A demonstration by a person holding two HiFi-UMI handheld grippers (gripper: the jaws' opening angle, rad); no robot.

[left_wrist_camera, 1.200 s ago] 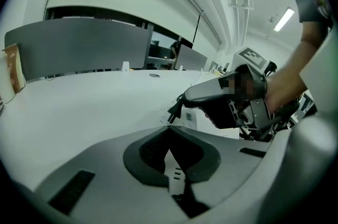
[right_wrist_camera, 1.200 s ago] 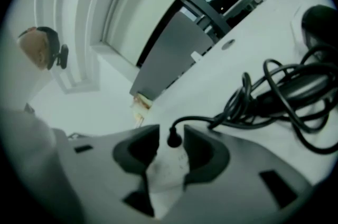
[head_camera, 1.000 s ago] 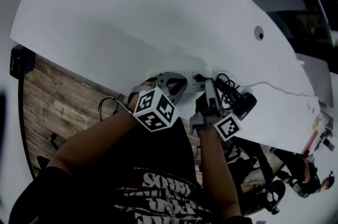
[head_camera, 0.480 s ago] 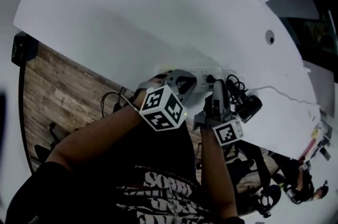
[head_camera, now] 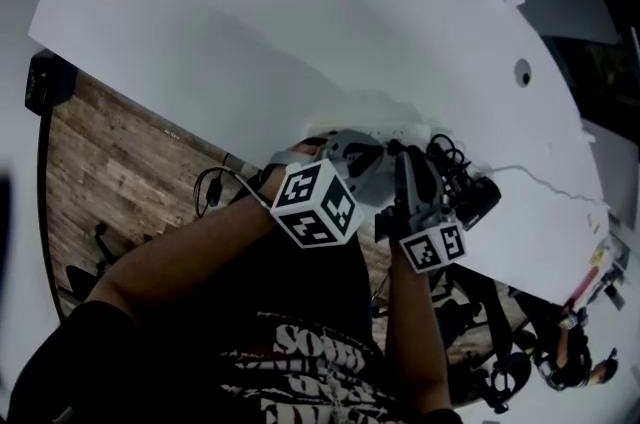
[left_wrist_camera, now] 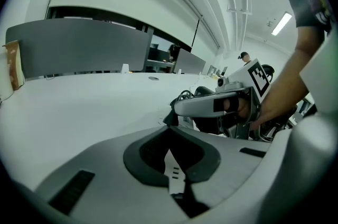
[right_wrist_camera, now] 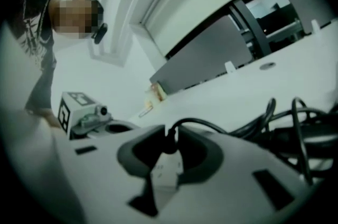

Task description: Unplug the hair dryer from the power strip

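Note:
A white power strip [head_camera: 372, 132] lies near the front edge of the white table [head_camera: 300, 12]. My left gripper [head_camera: 368, 148] is shut on the strip [left_wrist_camera: 171, 165], which shows in the narrow gap between its jaws. The hair dryer's black plug [right_wrist_camera: 169, 145] sits in the strip [right_wrist_camera: 163, 175]. My right gripper [right_wrist_camera: 169, 136] has the plug between its pads and touches it, and its jaws are opening slightly. The black cord [right_wrist_camera: 211, 125] loops right to the black hair dryer [head_camera: 478, 199]. In the left gripper view, the right gripper [left_wrist_camera: 171, 114] reaches in from the right.
The table edge runs just in front of the strip, with wooden floor [head_camera: 110, 172] below. A thin white cable [head_camera: 540, 177] trails right. A cable hole [head_camera: 522, 70] lies farther back, and a grey partition [left_wrist_camera: 79, 48] stands behind the table.
My right gripper has shifted slightly at the plug and rolled about its own line, its jaws narrowing round the plug. My left gripper has stayed on the strip.

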